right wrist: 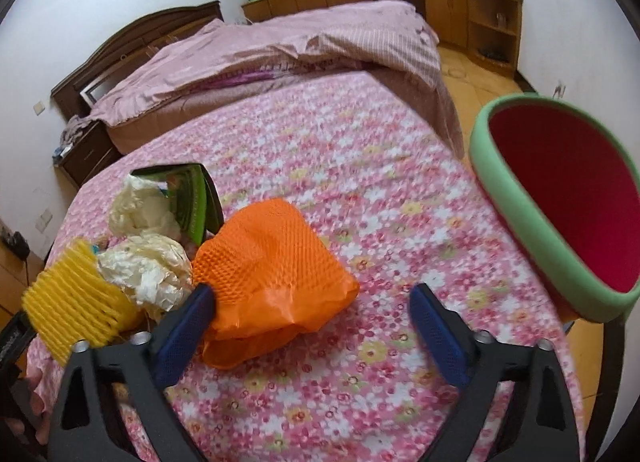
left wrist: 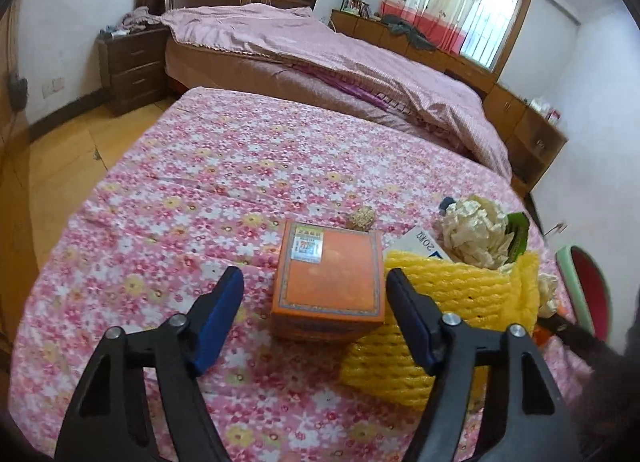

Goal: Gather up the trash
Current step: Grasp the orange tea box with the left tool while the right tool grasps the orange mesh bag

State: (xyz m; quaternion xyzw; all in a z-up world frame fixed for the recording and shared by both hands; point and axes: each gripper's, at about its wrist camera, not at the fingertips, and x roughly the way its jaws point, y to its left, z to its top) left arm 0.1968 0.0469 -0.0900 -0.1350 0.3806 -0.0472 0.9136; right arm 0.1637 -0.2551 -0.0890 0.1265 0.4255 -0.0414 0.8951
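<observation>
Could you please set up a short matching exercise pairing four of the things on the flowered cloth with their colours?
Things:
1. box
2. foam net sleeve
3. crumpled paper
4. bin

Colours:
A. cream white
B. green outside, red inside
C. orange with a printed label on top
D. yellow

Right pairs: 1-C, 2-D, 3-A, 4-B.
</observation>
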